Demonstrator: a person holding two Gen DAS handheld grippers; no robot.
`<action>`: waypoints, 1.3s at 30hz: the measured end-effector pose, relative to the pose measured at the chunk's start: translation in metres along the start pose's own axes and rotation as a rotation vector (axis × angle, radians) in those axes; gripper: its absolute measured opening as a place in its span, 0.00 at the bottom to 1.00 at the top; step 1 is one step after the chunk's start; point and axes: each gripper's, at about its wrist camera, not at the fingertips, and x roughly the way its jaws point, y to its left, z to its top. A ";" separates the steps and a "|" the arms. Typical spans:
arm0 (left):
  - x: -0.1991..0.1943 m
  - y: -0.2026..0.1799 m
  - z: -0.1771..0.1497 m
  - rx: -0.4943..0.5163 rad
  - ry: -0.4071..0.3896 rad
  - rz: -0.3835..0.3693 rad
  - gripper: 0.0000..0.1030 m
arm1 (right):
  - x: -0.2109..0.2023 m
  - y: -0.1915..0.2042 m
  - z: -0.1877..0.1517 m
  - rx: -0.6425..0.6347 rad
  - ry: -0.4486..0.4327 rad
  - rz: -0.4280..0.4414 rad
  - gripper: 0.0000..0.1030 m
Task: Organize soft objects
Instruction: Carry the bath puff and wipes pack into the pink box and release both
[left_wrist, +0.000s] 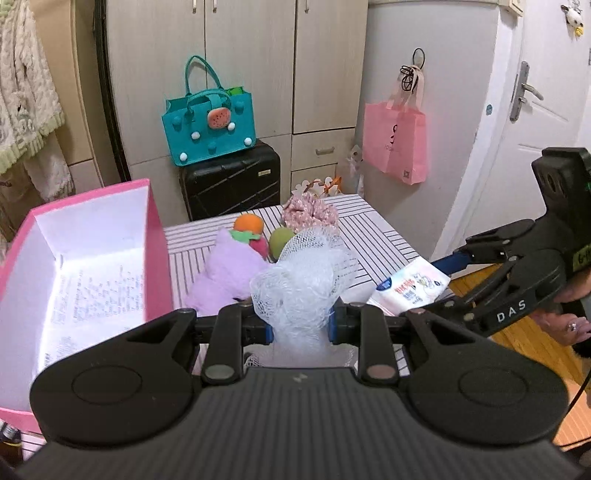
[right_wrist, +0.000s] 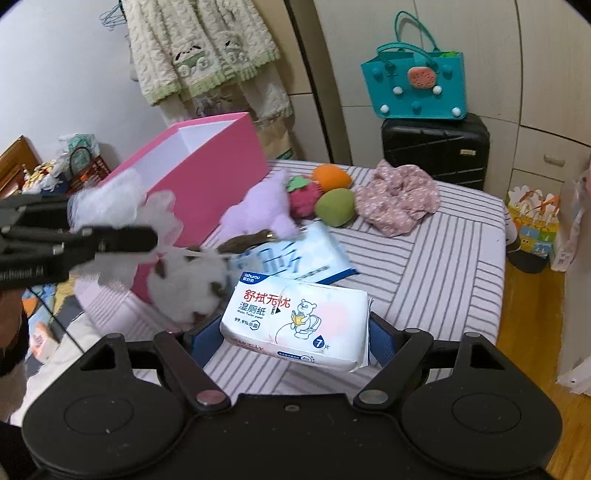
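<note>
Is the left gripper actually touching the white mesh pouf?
Touching. In the left wrist view the left gripper has its blue pads pressed into both sides of the white mesh pouf, pinching it narrow between them.

You see a white mesh bath pouf (left_wrist: 303, 273) between black jaws with blue pads (left_wrist: 334, 321). The open box (right_wrist: 207, 173) is pink outside and white inside. The table cloth (right_wrist: 424, 258) is white with dark stripes. The wet-wipe pack (right_wrist: 295, 325) is white with red letters and a small bear drawing. The plush toy (right_wrist: 258, 210) is lilac, the scrunchie (right_wrist: 397, 195) pink, perhaps with small flowers. The felt bag (right_wrist: 417, 92) is teal with white pompoms.
</note>
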 end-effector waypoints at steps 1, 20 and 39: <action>-0.005 0.002 0.002 0.001 0.005 -0.005 0.23 | -0.002 0.003 0.000 0.000 0.007 0.007 0.82; -0.096 0.039 0.012 -0.016 0.103 -0.055 0.23 | -0.041 0.101 0.024 -0.174 0.092 0.126 0.82; -0.047 0.176 0.048 -0.175 0.033 0.091 0.24 | 0.019 0.171 0.138 -0.426 -0.005 0.175 0.82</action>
